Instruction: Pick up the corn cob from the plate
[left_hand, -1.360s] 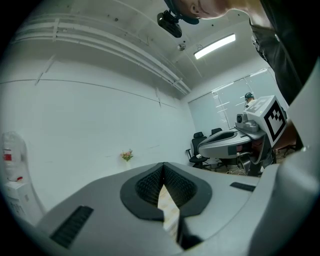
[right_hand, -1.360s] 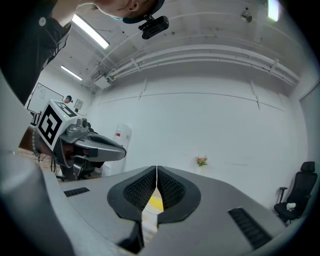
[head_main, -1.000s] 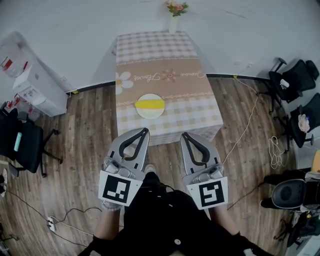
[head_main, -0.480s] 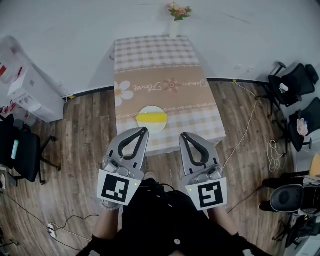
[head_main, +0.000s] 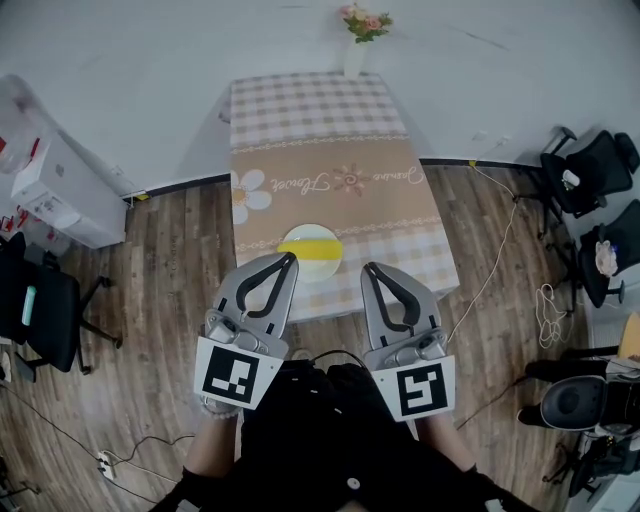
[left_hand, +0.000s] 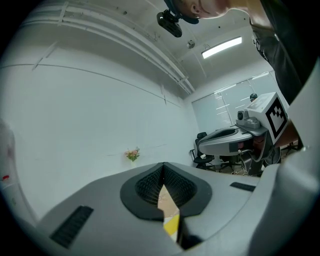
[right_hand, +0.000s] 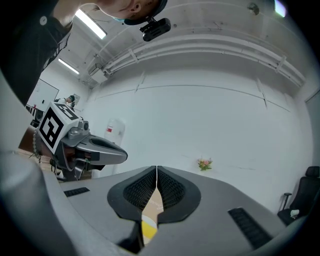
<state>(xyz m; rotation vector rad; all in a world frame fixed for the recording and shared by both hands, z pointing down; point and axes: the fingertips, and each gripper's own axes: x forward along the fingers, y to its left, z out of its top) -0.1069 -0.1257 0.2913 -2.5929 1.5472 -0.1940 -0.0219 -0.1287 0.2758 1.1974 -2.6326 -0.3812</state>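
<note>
The yellow corn cob (head_main: 310, 246) lies across a round white plate (head_main: 318, 268) near the front edge of a table with a checked beige cloth (head_main: 330, 180). Both grippers are held level, side by side, in front of the person's body. My left gripper (head_main: 290, 260) is shut and empty, with its tip over the plate's left rim in the head view. The tip of my right gripper (head_main: 368, 268), also shut and empty, is just right of the plate. In the left gripper view (left_hand: 163, 166) and the right gripper view (right_hand: 157, 169) the pads meet, and a yellow sliver of the cob (left_hand: 171, 226) (right_hand: 148, 227) shows below them.
A vase of flowers (head_main: 362, 25) stands at the table's far end against the wall. Black office chairs (head_main: 590, 170) crowd the right side. Another chair (head_main: 40, 310) and a white cabinet (head_main: 50, 190) are on the left. Cables (head_main: 490, 270) trail over the wooden floor.
The table and plate have drawn nearer, so the jaw tips now reach the plate's edge in the head view. Both grippers stay shut and side by side.
</note>
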